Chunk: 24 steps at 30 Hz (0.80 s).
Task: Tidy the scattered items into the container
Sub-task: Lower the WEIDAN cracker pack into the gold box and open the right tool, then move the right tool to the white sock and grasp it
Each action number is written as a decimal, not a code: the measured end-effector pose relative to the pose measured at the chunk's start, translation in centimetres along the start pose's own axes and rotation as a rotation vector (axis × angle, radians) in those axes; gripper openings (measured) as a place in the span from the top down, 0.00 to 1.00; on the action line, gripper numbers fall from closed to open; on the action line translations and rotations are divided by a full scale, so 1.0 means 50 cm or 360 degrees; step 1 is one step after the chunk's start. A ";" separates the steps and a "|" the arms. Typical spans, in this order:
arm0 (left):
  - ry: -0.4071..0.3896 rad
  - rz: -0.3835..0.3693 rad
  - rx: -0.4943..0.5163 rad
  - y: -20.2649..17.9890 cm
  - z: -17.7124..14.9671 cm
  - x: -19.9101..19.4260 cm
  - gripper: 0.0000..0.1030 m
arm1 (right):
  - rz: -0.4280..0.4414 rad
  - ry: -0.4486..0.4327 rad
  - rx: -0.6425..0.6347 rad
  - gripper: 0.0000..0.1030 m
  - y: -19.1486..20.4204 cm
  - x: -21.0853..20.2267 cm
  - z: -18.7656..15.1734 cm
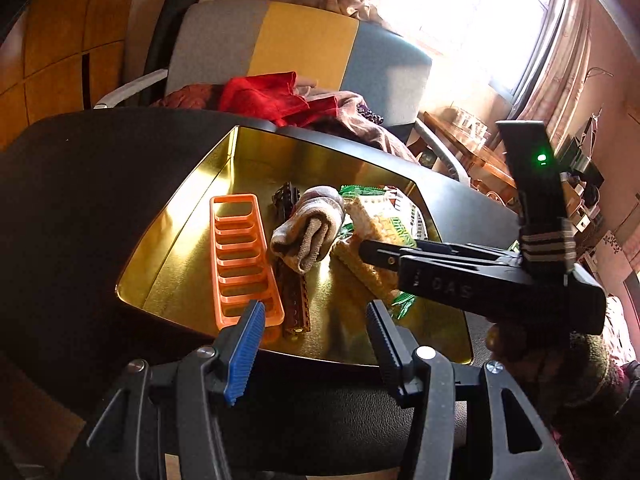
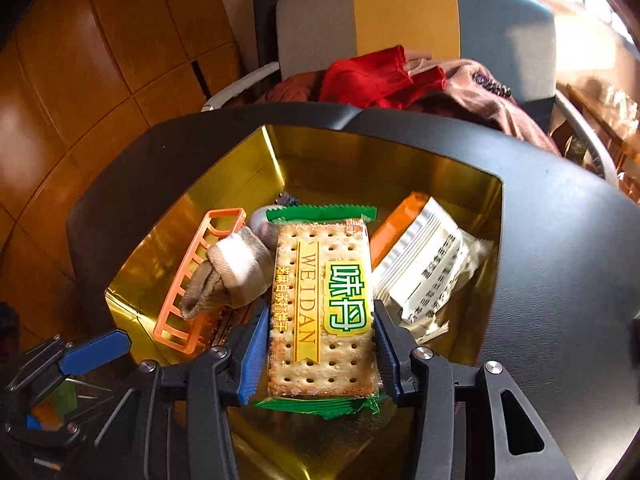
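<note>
The right hand-held gripper pinches the cracker pack by its long sides, over the gold tin. It is light, crinkly and breaks easily. The left hand-held gripper is spread, empty, at 6 o'clock.

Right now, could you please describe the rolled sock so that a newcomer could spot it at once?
Start at the gold tray on the black table. Inside it, the rolled sock lies between the orange plastic rack and the cracker packet held by the right gripper. It is the only soft, beige-and-white fabric bundle there.
</note>
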<state>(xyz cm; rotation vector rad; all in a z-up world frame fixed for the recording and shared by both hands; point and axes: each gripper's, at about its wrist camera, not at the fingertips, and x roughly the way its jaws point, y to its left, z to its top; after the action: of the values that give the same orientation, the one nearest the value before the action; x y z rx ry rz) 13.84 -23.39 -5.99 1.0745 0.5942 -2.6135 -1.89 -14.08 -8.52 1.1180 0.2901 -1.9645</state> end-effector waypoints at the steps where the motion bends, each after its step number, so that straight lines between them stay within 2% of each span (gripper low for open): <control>1: -0.0003 0.0002 -0.0002 0.001 0.000 -0.001 0.48 | 0.0007 0.0016 0.0006 0.53 0.000 0.007 0.000; 7: -0.0004 0.0016 -0.0002 0.007 0.000 -0.005 0.48 | 0.0015 0.0012 0.0020 0.50 -0.005 0.007 -0.006; 9: -0.0008 0.0015 0.0004 0.003 0.001 -0.006 0.48 | 0.0037 0.0005 0.0041 0.46 -0.010 -0.001 -0.009; 16: -0.0007 -0.0007 0.0071 -0.024 0.005 -0.006 0.48 | 0.0095 -0.0089 0.0126 0.46 -0.043 -0.055 -0.025; 19: -0.0002 -0.0032 0.0122 -0.047 0.010 -0.004 0.48 | 0.0081 -0.0152 0.0197 0.46 -0.079 -0.089 -0.035; 24: 0.0022 -0.0105 0.0235 -0.110 0.019 0.010 0.48 | -0.0055 -0.0239 0.0391 0.43 -0.199 -0.149 -0.067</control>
<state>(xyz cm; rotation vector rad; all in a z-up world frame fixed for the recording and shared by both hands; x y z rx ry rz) 10.85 -19.01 -4.23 1.1348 0.4530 -2.7457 -5.51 -1.91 -6.43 1.1156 -0.0129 -2.1443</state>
